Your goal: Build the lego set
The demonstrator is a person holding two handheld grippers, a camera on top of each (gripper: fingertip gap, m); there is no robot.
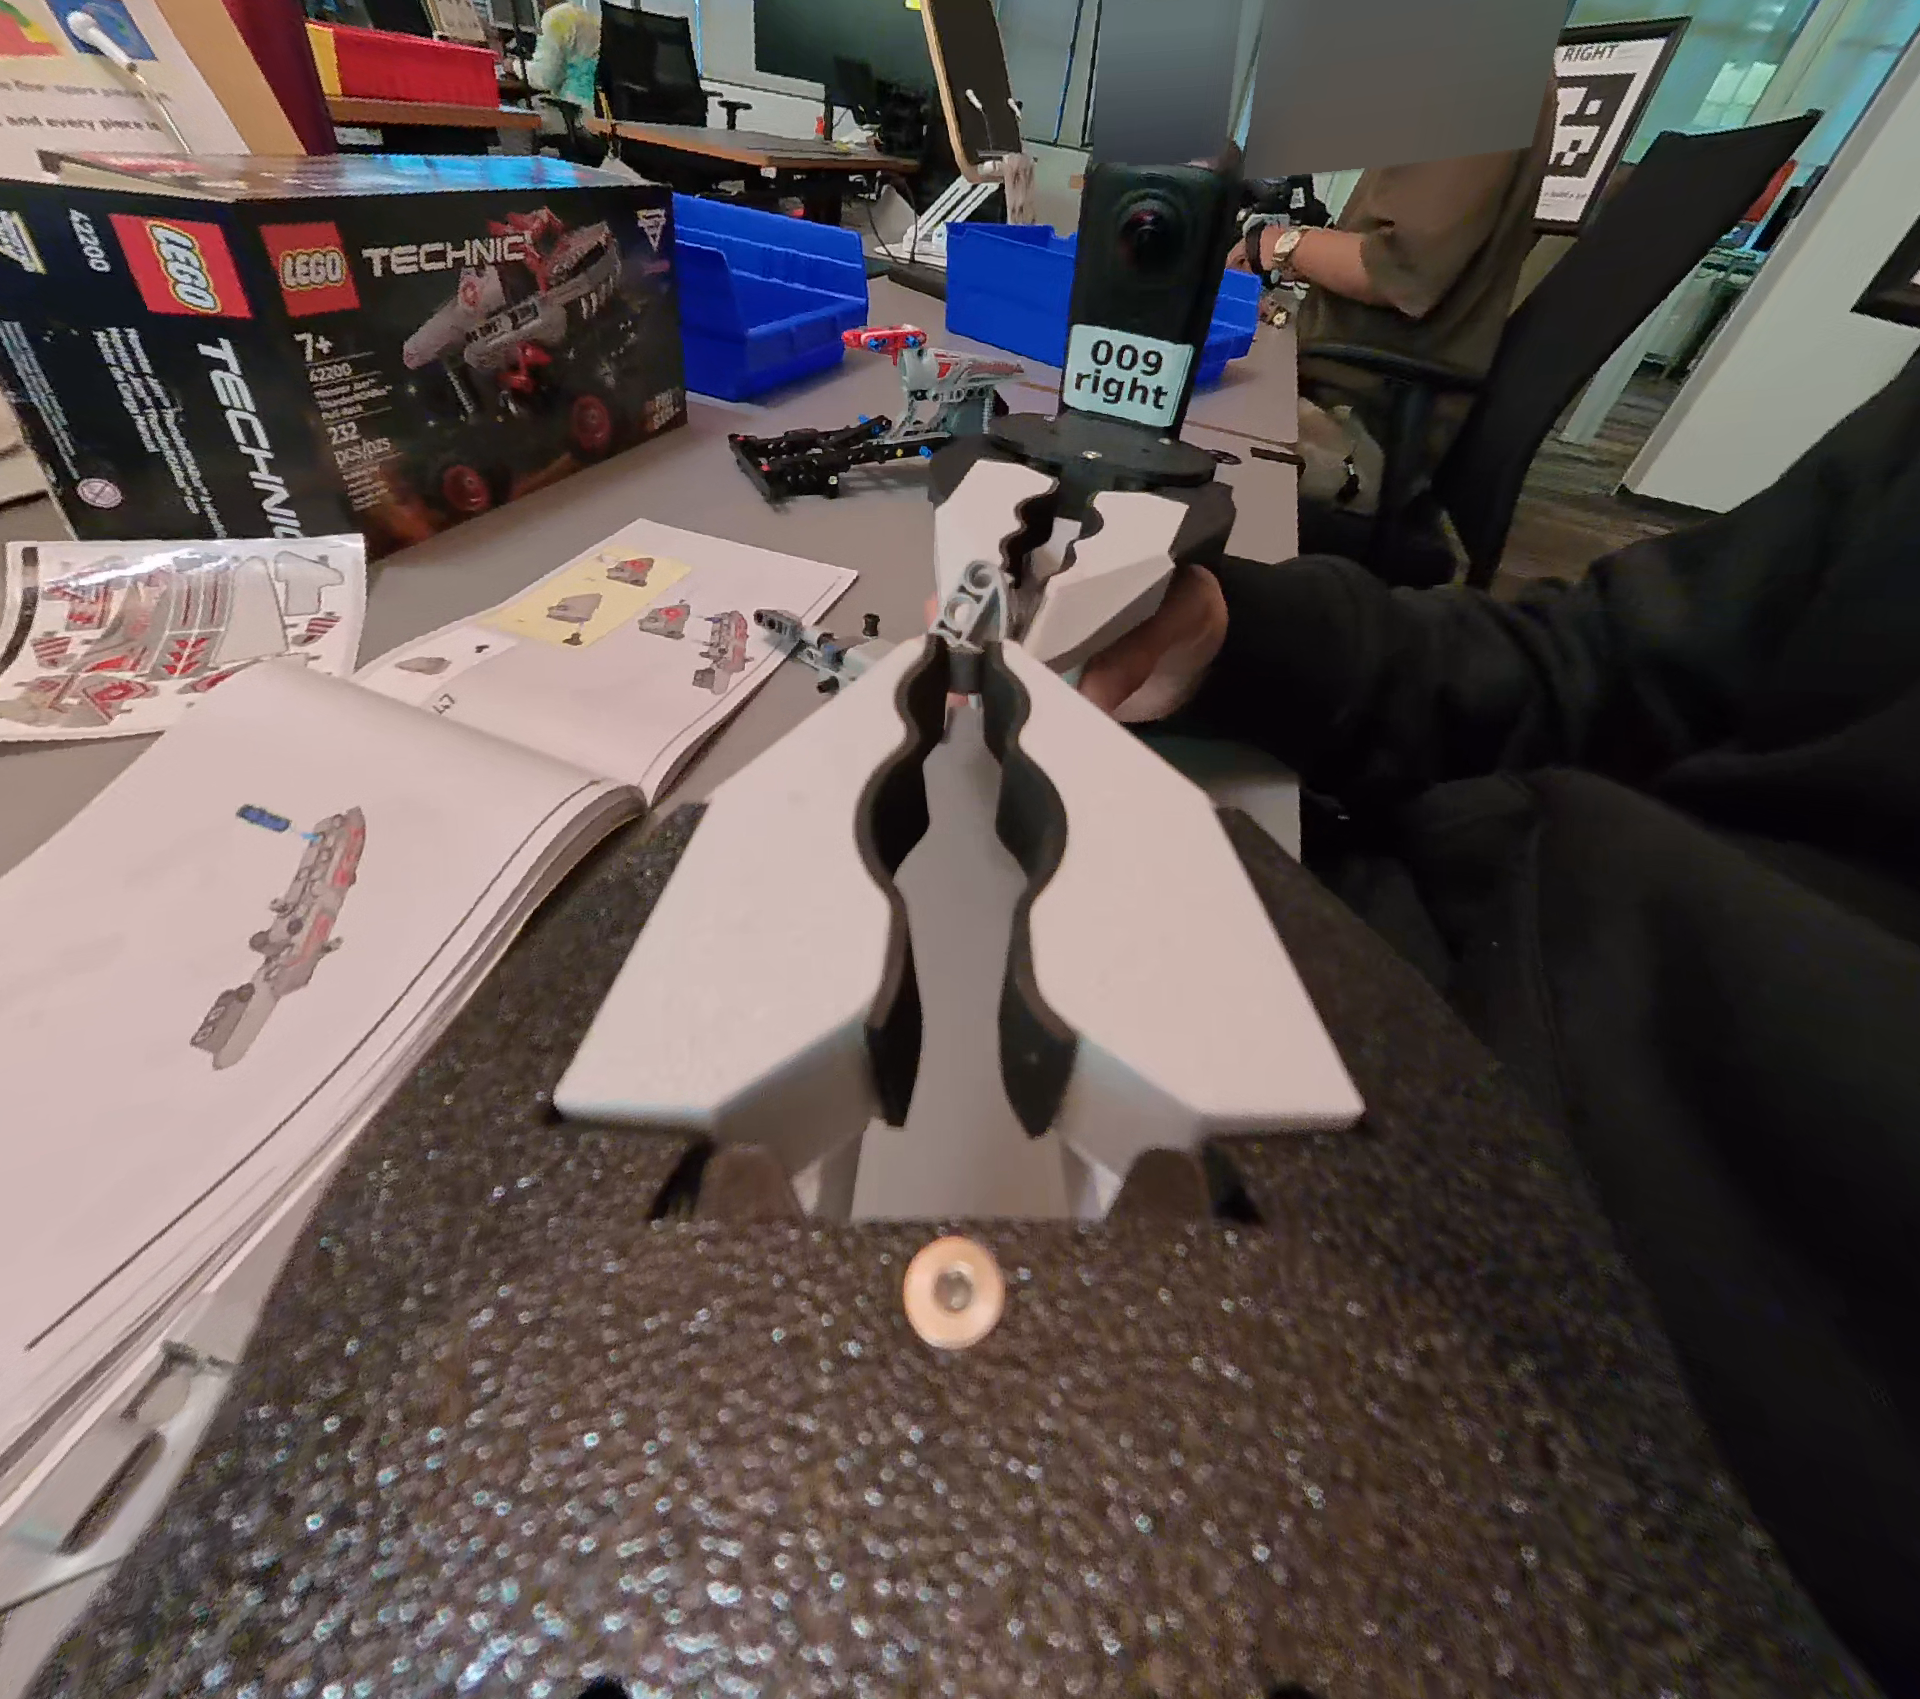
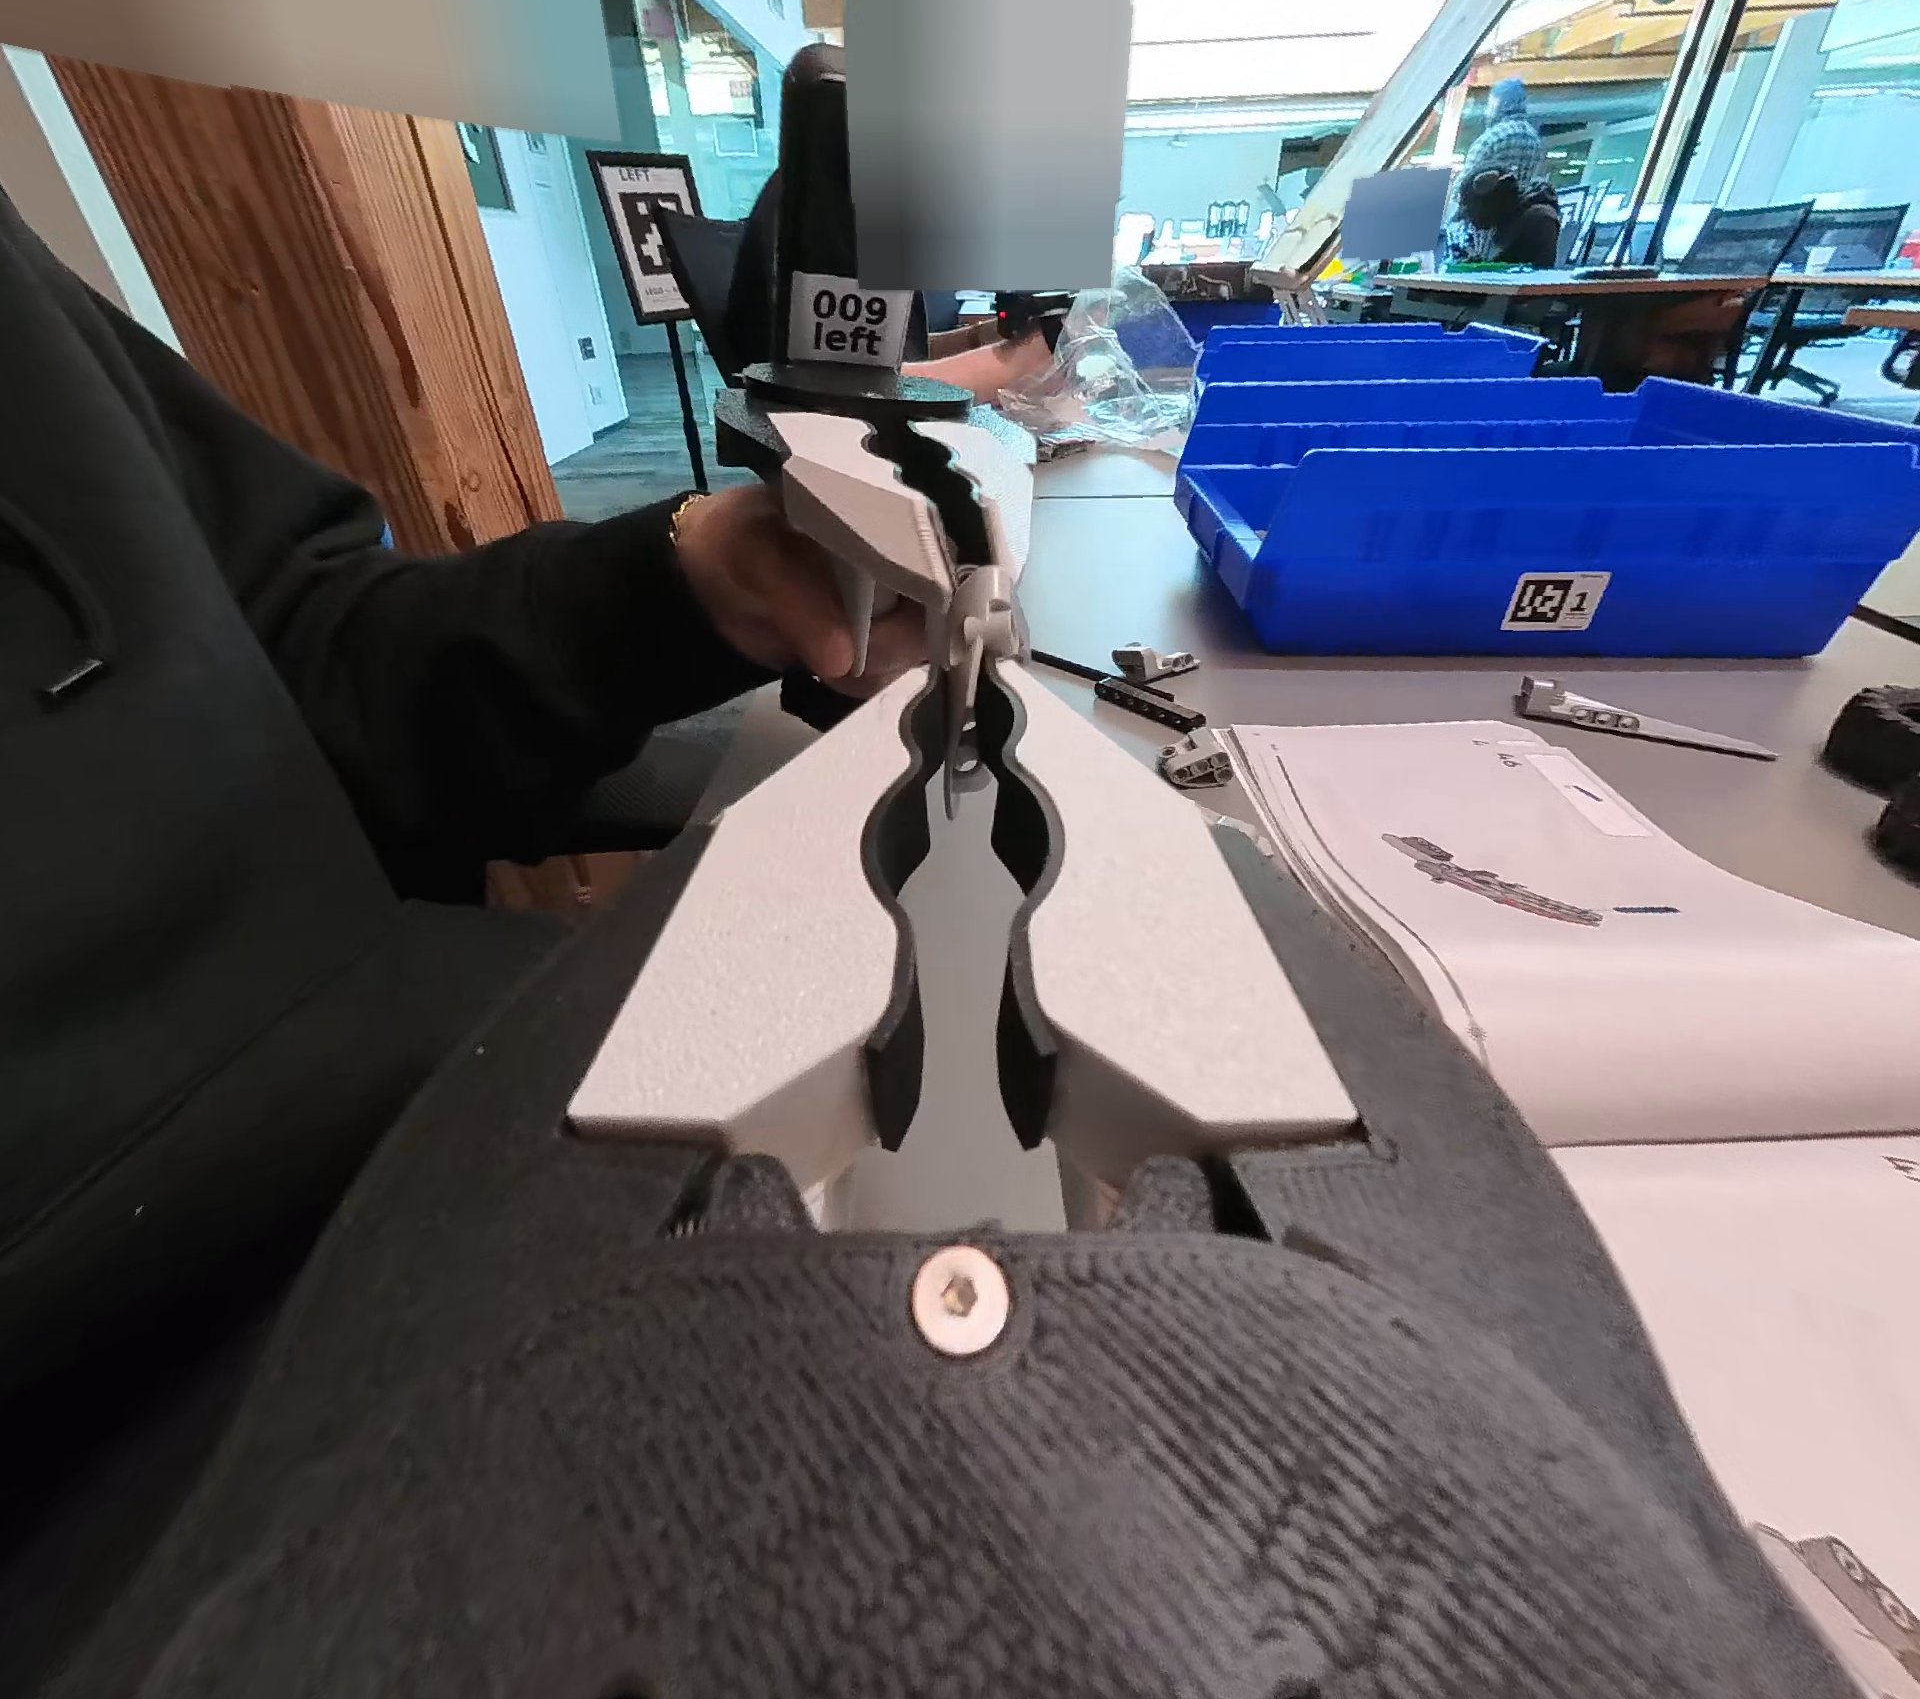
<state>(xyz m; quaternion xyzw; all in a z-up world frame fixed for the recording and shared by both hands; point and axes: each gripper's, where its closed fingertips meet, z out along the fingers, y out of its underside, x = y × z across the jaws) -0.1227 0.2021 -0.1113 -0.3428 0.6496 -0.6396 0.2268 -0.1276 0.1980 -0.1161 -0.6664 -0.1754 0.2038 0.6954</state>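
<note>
My left gripper (image 1: 961,662) and right gripper (image 2: 966,688) meet tip to tip above the table's near edge. Both are shut on one small grey lego assembly (image 2: 968,719). In the right wrist view a thin grey beam with holes stands between my right fingers, and its grey connector end (image 2: 983,619) sits in the left gripper (image 2: 977,600). In the left wrist view the grey connector (image 1: 971,603) shows between the two sets of fingertips, with the right gripper (image 1: 1023,579) facing me. How the parts join is hidden by the pads.
The open instruction booklet (image 1: 312,870) (image 2: 1558,922), a sticker sheet (image 1: 177,631) and the lego box (image 1: 343,361) lie left. A part-built black-and-grey frame (image 1: 862,423), blue bins (image 2: 1558,527), loose pieces (image 2: 1195,756), a grey wing piece (image 2: 1631,719) and black tyres (image 2: 1881,740) lie beyond. Both grippers' tips are close together, under 4 cm apart.
</note>
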